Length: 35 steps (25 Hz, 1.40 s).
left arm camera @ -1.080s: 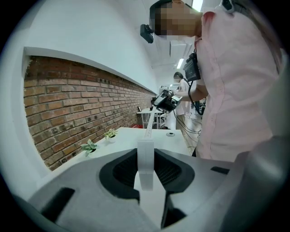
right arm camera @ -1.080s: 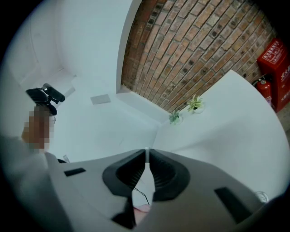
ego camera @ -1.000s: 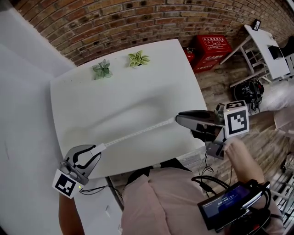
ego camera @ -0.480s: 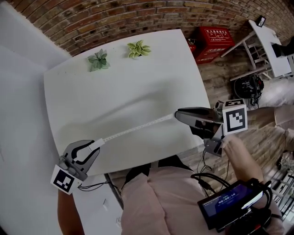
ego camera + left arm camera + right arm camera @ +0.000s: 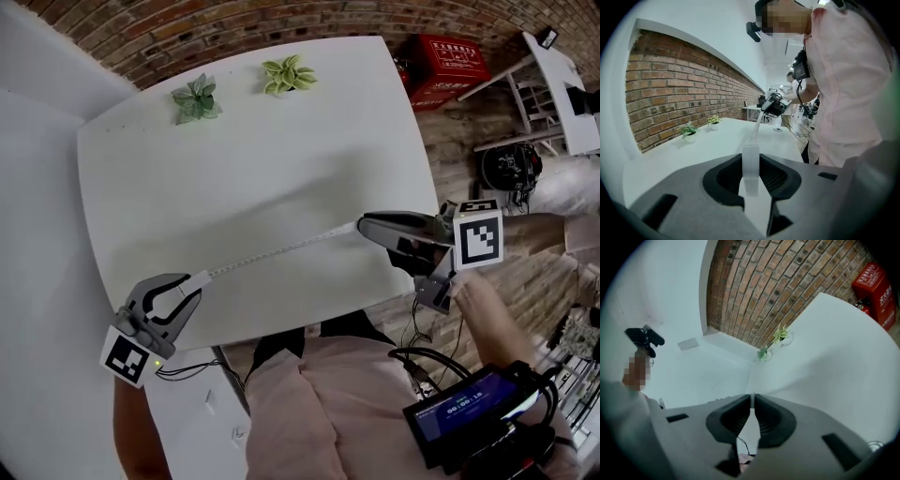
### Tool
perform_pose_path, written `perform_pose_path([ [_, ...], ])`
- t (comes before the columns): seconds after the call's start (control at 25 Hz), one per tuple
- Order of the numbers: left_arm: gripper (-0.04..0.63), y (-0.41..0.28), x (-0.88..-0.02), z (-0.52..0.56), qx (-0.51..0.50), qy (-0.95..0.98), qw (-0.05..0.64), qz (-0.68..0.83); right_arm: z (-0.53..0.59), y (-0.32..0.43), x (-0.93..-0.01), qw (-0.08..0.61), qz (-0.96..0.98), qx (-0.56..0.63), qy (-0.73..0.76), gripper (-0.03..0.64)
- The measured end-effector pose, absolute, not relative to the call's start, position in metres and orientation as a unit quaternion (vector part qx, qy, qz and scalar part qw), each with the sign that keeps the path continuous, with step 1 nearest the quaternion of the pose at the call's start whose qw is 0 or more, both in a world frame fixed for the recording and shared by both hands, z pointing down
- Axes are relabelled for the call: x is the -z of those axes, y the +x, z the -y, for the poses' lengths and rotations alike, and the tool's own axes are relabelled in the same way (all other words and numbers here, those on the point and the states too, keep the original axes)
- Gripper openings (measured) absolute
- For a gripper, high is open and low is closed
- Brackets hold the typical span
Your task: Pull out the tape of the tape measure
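Left gripper [image 5: 193, 290]: jaws clamped on the white tape measure [image 5: 200, 280], at the near-left corner of the table [image 5: 234, 150]. Right gripper [image 5: 364, 225]: jaws pressed almost together on the end of the tape [image 5: 281, 248], over the table's near-right edge.

The tape runs in a straight line between them, above the tabletop rather than lying on it. I judge it taut. That explains the hold: one tool anchors the case while the other draws the strip away from it. Much tape is already out, so the task looks well along.

Views compared:
- Head view gives the whole span and both tools against the table.
- Left gripper view alone shows the case seated upright between the pads, with the tape leaving its top toward the far tool.
- Right gripper view looks across the table to two potted plants [image 5: 780, 336] at its far edge, by the brick wall [image 5: 787, 282]. The tape there is only a thin sliver between the tips, probably edge-on, so the pinch reads poorly.
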State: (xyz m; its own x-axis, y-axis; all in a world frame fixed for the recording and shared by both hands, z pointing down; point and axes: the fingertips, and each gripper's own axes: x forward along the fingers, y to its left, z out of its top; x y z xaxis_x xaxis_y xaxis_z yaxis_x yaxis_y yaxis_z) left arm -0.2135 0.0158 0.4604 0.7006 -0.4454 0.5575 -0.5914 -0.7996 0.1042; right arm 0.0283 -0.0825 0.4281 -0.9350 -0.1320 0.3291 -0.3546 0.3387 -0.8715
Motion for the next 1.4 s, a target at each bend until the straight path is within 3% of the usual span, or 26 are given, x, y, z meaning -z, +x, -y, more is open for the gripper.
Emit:
perform_pose_path([
  [1.4,0.104,-0.221,-0.525,0.000,-0.274,0.900,0.221,0.256,0.088,0.016,-0.523,0.141,0.782,-0.589,0.148,0.038],
])
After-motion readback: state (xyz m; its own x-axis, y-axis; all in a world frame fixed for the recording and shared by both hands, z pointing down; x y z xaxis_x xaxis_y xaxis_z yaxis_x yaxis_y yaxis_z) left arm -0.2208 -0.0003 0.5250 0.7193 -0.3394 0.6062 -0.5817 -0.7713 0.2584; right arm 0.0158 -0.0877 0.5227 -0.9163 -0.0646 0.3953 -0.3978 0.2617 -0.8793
